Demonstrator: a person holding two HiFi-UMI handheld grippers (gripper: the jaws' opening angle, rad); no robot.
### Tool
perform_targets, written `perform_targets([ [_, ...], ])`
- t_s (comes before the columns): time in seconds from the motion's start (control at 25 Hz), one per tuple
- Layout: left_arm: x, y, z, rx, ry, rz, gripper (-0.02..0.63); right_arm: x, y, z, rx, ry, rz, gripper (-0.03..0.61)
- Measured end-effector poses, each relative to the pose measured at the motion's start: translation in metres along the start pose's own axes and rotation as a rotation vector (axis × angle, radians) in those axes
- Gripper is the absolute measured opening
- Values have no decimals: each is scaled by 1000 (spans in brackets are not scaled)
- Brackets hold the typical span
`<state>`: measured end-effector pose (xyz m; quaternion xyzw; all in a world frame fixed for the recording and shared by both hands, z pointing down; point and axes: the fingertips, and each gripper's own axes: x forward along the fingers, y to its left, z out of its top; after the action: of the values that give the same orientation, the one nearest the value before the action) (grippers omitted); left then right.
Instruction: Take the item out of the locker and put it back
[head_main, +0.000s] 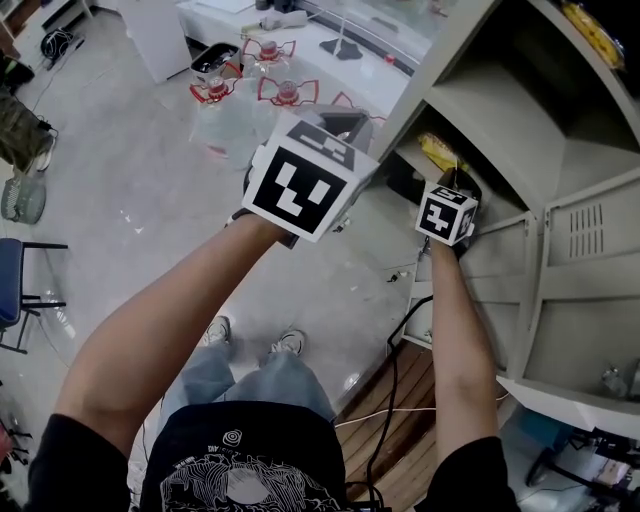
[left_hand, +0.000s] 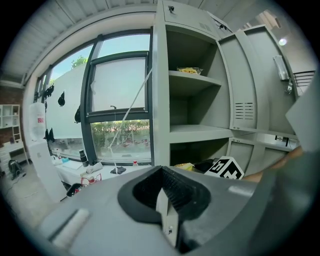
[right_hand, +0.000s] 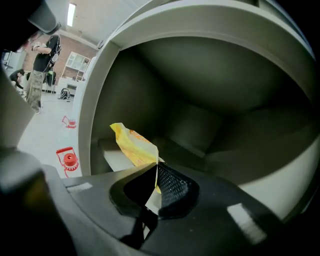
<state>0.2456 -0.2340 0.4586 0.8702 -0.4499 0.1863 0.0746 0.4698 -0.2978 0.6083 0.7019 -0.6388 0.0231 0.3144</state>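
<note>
Right tongs (right_hand: 157, 167): clenched on the near end of the packet (right_hand: 134, 146), with nothing else between the jaws.
Packet: yellow, thin and crinkled. It is held just inside the mouth of the locker's (head_main: 430, 70) lower open bay (right_hand: 210, 85), and I cannot tell whether it touches the bay's floor.
Direction: the packet runs straight ahead of the right tongs and rises to their upper left, deeper into the bay.
Long axis: tilted, from the pinched end up and away, roughly in line with the tongs.
Left tongs (left_hand: 161, 169): clenched and empty. They are outside the locker, left of the right hand and apart from it.
Nearer hand: the right, which is already on the packet; the left is well away from it.
Next move, judged: either way it follows the bay's depth, out toward the person or in and down to the bay's floor. There is dark free space behind and beside the packet.
Locker: grey metal with open shelves. The louvred door (head_main: 590, 230) is swung wide, and a second packet (left_hand: 189, 70) lies on the top shelf.
Floor (head_main: 130, 180): pale and glossy, with clear red-capped bottles (head_main: 225, 120) standing left of the locker.
Surface (head_main: 225, 25): a white top beyond the bottles, under the window (left_hand: 120, 100), carrying small clutter.
Room: a person (right_hand: 44, 60) stands far off.
</note>
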Motion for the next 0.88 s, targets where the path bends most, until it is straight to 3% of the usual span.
perform_targets([
  [0.52,3,21,-16,-17,13,36,1,27,-6,-12,-49,41,-96,23],
  [0.88,-4,25,-25,-24,21,42,1,25,2,-21,-46,68,-68,66],
])
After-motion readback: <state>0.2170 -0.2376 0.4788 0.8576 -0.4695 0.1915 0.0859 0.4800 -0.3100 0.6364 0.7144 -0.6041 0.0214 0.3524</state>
